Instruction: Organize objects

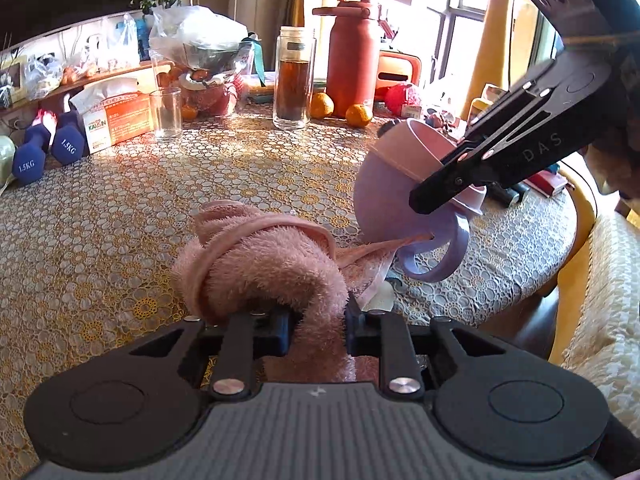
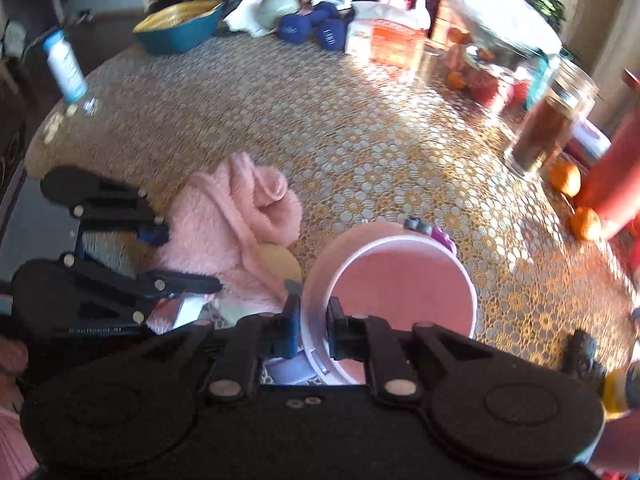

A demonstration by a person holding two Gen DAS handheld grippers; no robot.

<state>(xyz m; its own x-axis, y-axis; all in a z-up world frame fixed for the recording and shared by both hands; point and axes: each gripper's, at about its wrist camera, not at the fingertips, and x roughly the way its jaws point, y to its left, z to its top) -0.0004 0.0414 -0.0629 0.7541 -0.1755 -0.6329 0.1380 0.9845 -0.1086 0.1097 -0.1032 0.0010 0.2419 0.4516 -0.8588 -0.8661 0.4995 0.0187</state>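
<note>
My left gripper is shut on a fluffy pink towel, bunched up just above the patterned tablecloth. My right gripper is shut on the rim of a lilac mug with a pink inside. In the left wrist view the mug hangs tilted above the table, handle down, to the right of the towel, with the right gripper clamped on its rim. In the right wrist view the towel lies left of the mug, with the left gripper on it.
At the back stand a glass jar of brown liquid, a red thermos, oranges, an empty glass, a tissue box and blue dumbbells. A teal bowl and white bottle sit far left. The table edge curves at right.
</note>
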